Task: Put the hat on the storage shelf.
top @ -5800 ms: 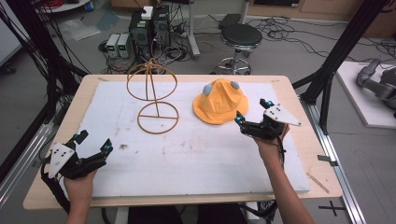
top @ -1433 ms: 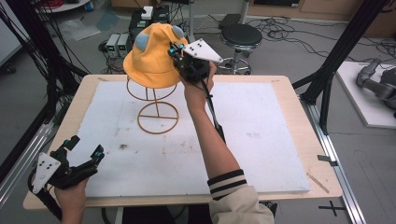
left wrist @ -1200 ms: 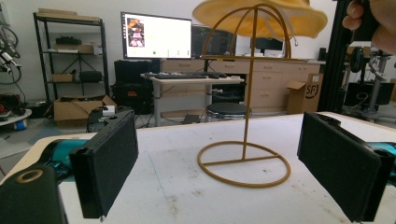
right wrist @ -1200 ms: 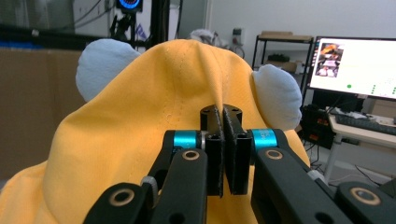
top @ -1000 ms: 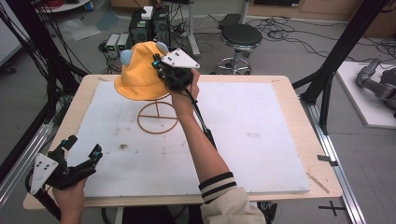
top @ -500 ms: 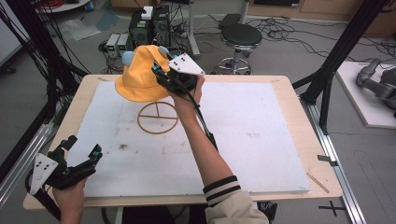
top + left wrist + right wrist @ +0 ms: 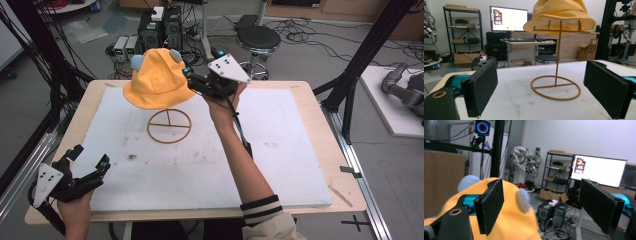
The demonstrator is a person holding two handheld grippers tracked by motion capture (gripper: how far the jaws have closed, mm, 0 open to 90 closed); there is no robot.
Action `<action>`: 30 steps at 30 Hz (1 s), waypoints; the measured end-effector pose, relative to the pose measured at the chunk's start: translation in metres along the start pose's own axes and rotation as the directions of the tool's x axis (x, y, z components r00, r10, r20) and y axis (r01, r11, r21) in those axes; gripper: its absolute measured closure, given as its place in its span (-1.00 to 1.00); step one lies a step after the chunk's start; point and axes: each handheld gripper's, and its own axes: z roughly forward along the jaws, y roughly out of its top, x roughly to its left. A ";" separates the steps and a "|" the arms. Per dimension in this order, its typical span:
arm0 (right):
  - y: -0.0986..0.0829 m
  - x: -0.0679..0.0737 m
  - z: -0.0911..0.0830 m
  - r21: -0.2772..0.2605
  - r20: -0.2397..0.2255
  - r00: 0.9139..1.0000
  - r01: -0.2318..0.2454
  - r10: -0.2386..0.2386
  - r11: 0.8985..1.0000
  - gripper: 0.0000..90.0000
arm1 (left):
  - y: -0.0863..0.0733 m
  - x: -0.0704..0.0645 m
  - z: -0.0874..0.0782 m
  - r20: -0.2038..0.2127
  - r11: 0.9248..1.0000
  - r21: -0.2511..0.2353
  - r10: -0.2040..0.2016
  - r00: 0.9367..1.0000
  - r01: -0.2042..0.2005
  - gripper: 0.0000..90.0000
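The right gripper (image 7: 192,79) hangs just beside the brim of the yellow hat (image 7: 157,80), its jaws spread wide and holding nothing. The hat sits atop the wire stand (image 7: 169,125) on the desk (image 7: 300,130). Near the front edge, the left gripper (image 7: 87,167) rests with jaws also spread.

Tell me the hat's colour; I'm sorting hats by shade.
The hat on the stand is orange-yellow with pale blue ears, clearest in the high view.

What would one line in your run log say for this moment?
hat: on wire stand | right gripper: open beside hat brim | left gripper: open, low at table's near-left corner
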 end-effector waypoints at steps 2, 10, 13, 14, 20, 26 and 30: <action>0.003 -0.015 -0.013 0.004 0.013 1.000 0.023 -0.023 1.000 -0.55 | 0.000 0.000 0.001 0.004 1.000 0.000 -0.001 1.000 0.001 -0.72; 0.007 -0.069 -0.083 0.010 0.113 0.993 0.026 -0.027 1.000 -0.62 | 0.001 -0.001 0.002 0.000 1.000 0.016 -0.004 1.000 0.004 -0.72; 0.007 -0.078 -0.100 0.011 0.132 0.990 0.045 -0.046 0.999 -0.62 | 0.002 -0.001 0.001 -0.007 1.000 0.012 -0.006 1.000 0.006 -0.72; 0.007 -0.082 -0.109 0.009 0.142 0.988 0.054 -0.055 0.999 -0.63 | 0.003 -0.001 0.001 -0.009 1.000 0.009 -0.006 1.000 0.006 -0.72; 0.003 -0.108 -0.156 0.015 0.193 0.978 0.077 -0.079 0.997 -0.70 | 0.005 0.003 0.001 -0.027 1.000 -0.001 -0.009 1.000 0.009 -0.72; -0.013 -0.134 -0.197 0.020 0.223 0.975 0.019 -0.023 1.000 -0.72 | 0.006 0.006 0.002 -0.044 1.000 -0.005 -0.009 0.999 0.009 -0.72; -0.038 -0.150 -0.220 0.043 0.201 0.979 -0.035 0.026 0.998 -0.73 | 0.006 0.006 0.004 -0.049 1.000 -0.001 -0.002 0.999 0.002 -0.72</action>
